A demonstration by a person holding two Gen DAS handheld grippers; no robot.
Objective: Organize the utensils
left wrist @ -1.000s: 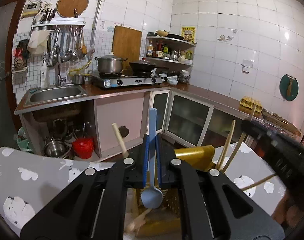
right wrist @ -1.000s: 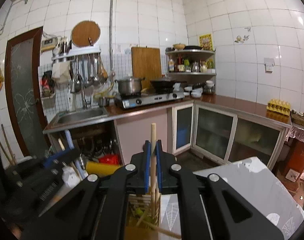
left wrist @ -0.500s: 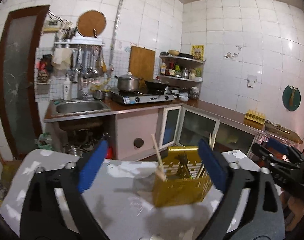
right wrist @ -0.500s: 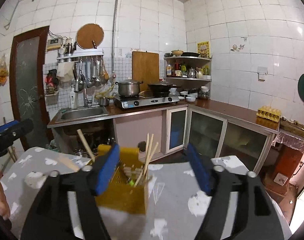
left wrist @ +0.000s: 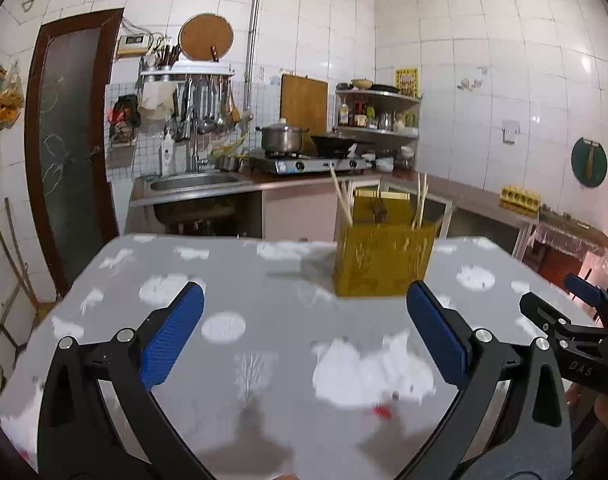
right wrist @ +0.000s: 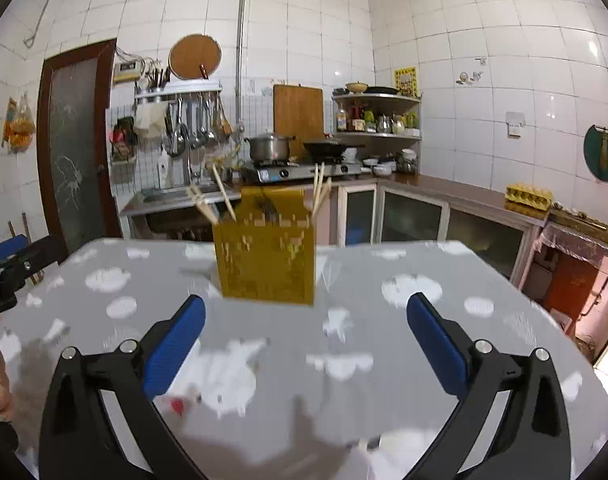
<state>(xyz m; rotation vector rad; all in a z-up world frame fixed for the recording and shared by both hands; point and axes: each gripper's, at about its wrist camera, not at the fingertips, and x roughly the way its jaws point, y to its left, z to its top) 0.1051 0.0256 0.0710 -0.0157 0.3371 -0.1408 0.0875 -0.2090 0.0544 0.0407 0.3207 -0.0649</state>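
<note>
Left wrist view shows the left gripper (left wrist: 304, 336) spread wide over bare cloth with nothing between its blue pads (left wrist: 172, 334); its jaws have just been opening. The yellow utensil holder (left wrist: 383, 256) stands upright on the far part of the grey patterned table (left wrist: 240, 280), well beyond the fingertips and a little to the right of them. Chopsticks (left wrist: 341, 200) and a dark utensil head, too blurred to name, stick up out of the holder. In the right wrist view the right gripper (right wrist: 305, 338) is likewise released and empty, its jaws also just opened, and the holder sits beyond it, slightly to its left. Both tools are on the near side of the holder, well apart from it.

No loose utensil is plainly visible on the cloth near the holder; a small red speck (left wrist: 381, 411) lies on the near side of it. The drop-off step looks finished. To close it well, I judge both grippers should draw clear without nudging the holder or the leaning chopsticks, then check the table for anything left.
</note>
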